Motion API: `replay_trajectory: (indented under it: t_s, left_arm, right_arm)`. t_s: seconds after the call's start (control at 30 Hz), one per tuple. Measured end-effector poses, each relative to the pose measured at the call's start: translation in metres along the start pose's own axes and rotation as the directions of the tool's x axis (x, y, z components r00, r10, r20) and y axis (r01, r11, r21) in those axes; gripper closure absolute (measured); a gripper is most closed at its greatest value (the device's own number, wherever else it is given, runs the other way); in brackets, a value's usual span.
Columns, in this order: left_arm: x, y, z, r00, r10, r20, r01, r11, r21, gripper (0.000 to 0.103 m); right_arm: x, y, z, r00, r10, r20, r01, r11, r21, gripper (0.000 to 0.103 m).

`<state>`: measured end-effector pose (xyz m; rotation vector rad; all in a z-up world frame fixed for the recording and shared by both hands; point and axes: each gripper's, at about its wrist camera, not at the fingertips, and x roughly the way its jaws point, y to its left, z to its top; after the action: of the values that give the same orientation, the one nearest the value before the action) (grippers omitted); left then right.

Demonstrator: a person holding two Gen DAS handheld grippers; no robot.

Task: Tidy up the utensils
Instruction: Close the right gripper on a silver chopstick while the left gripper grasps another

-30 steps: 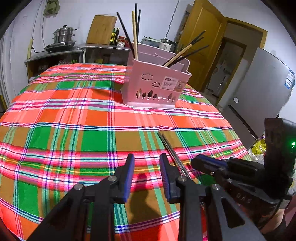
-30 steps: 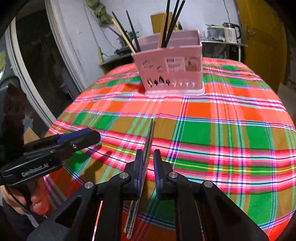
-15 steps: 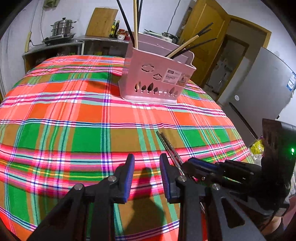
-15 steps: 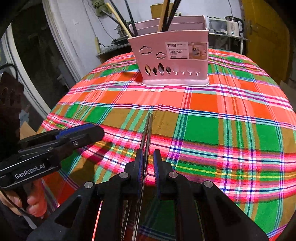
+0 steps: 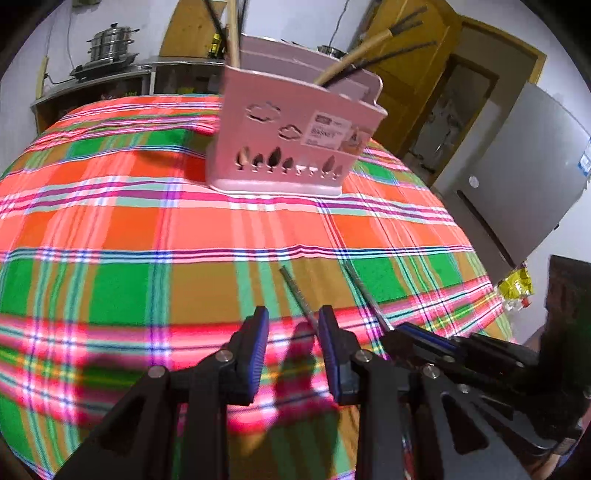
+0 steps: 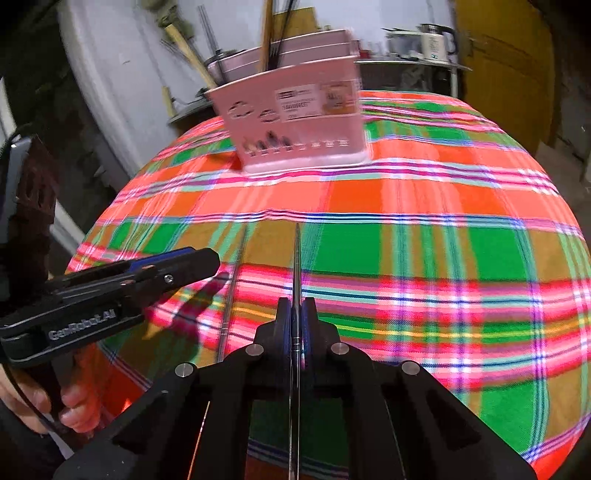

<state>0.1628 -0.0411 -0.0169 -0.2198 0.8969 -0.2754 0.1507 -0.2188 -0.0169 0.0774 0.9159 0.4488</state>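
A pink utensil basket [image 5: 295, 136] with several chopsticks in it stands at the far side of the plaid table; it also shows in the right wrist view [image 6: 295, 122]. My right gripper [image 6: 295, 314] is shut on one metal chopstick [image 6: 296, 258], which points toward the basket; it also shows in the left wrist view [image 5: 364, 291]. A second metal chopstick [image 6: 231, 295] lies on the cloth to its left, also in the left wrist view [image 5: 297, 291]. My left gripper [image 5: 291, 325] is open, its right finger beside this lying chopstick; in the right wrist view it [image 6: 184, 266] is at the left.
The plaid tablecloth [image 5: 110, 229] covers a round table. A counter with steel pots [image 5: 107, 44] is behind it, a yellow door [image 5: 424, 74] and a grey fridge [image 5: 517, 177] to the right. A kettle [image 6: 436, 35] stands on a back counter.
My right gripper has closed on one chopstick and lifted it away from the other, which stays on the cloth. Both grippers have moved forward toward the basket.
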Motion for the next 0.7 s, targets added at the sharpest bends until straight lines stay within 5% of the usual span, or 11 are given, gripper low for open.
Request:
replay_trajectory:
  t_s: [0.13,0.23,0.3,0.7]
  left_arm:
    - [0.01,-0.014,0.002,0.999,0.036,0.009,-0.037,0.997,0.063,0.074]
    - [0.014,-0.028,0.0,0.999,0.049,0.003,-0.049,0.989,0.142,0.09]
    - [0.015,-0.031,0.0,0.998,0.058,-0.001,-0.057,0.983,0.176,0.091]
    - [0.006,-0.003,0.007,0.998,0.052,-0.039,-0.043,0.979,0.197,0.093]
  right_arm:
    - [-0.007,-0.016,-0.001,1.0,-0.012,0.013,0.011,0.998,0.06,0.097]
    - [-0.012,-0.027,-0.002,1.0,-0.015,0.021,0.013,0.995,0.102,0.097]
    - [-0.014,-0.03,-0.004,1.0,-0.018,0.022,0.015,0.994,0.112,0.097]
    - [-0.003,-0.02,0.014,0.999,-0.042,-0.025,0.042,0.999,-0.008,0.093]
